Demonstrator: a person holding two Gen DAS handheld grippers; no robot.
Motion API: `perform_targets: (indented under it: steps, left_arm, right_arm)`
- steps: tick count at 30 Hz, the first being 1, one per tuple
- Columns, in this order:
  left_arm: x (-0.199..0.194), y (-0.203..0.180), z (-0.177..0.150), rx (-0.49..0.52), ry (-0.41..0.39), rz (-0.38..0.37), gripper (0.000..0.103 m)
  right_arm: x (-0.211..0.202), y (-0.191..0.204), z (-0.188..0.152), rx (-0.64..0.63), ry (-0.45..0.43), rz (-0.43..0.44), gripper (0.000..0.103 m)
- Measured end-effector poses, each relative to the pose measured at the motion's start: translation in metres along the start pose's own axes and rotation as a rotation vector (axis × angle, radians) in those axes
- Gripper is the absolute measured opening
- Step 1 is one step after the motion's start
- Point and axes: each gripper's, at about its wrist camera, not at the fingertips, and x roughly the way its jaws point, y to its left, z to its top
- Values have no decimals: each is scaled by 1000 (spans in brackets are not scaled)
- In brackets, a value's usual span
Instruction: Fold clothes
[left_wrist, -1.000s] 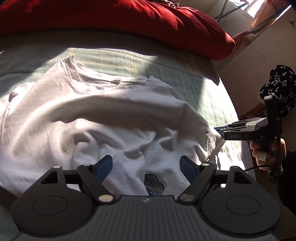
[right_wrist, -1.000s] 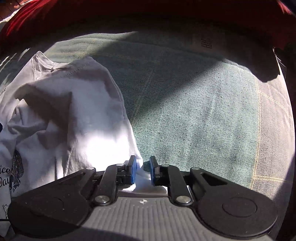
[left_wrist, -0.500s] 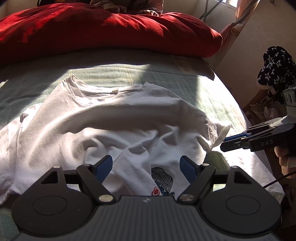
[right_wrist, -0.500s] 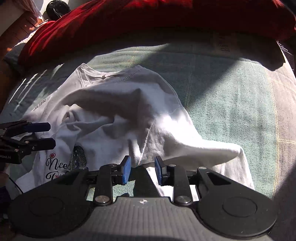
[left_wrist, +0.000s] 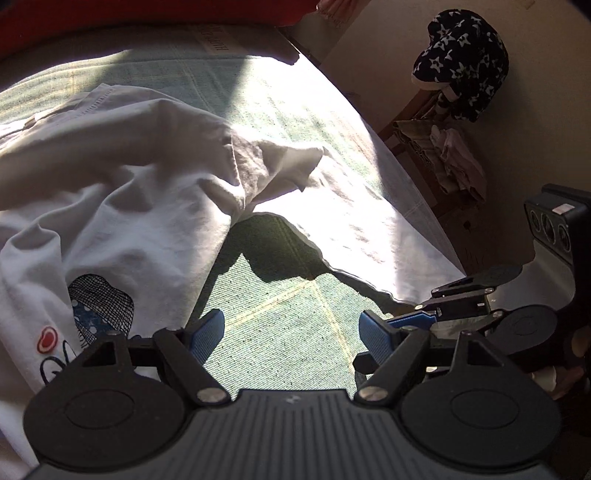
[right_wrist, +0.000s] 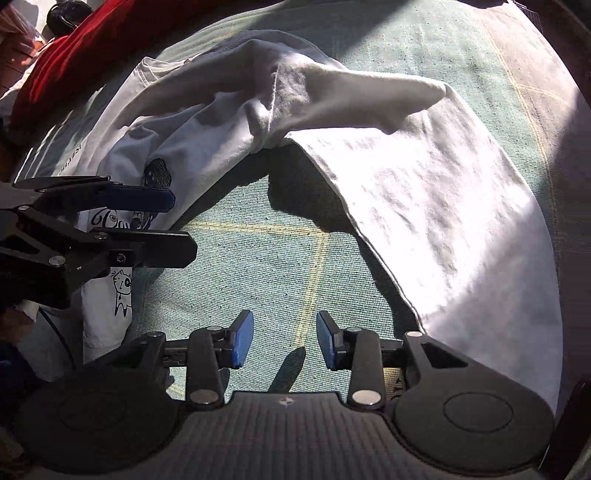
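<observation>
The white cotton T-shirt with a printed graphic (right_wrist: 424, 192) lies crumpled on the green checked bedspread (right_wrist: 266, 266), one sleeve folded over and the hem lying in sunlight. The right tool (right_wrist: 284, 338) hangs over bare bedspread; its blue-padded jaws have just been opening, stand partly spread, and nothing is between them. The left tool (left_wrist: 291, 330) is spread wide and empty above the bedspread, just beside the shirt's printed part. A red pillow (right_wrist: 55, 59) lies past the shirt.
</observation>
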Motion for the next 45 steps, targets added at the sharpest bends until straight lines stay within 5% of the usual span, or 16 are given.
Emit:
perform_targets:
  steps: [3,8,15,19,23,35,45]
  left_arm:
    - [18,2,-9,-39,30,50,80]
    - [2,7,-10,-27,-77,241,80]
    - [-32,26,-1,-35,-139,282,79]
    - [-42,37,6,-14,-188,401,79]
    - [-56,58,13,-90,-195,328,79]
    - [-71,68,1,-23,-181,271,80]
    - [-75,98,5,-165,-207,199,80]
  right_arm:
    - [-4,-7,-16,33,-5,3,45]
    - [-5,-12,-30,69,-12,11,46]
    - [-6,-9,-28,57,-28,31,46]
    - [-2,-5,-19,42,-36,58,46]
    - [6,2,-3,34,-61,104,46]
    - [50,-8,76,112,-190,171,46]
    - [60,-12,103,86,-263,254,49]
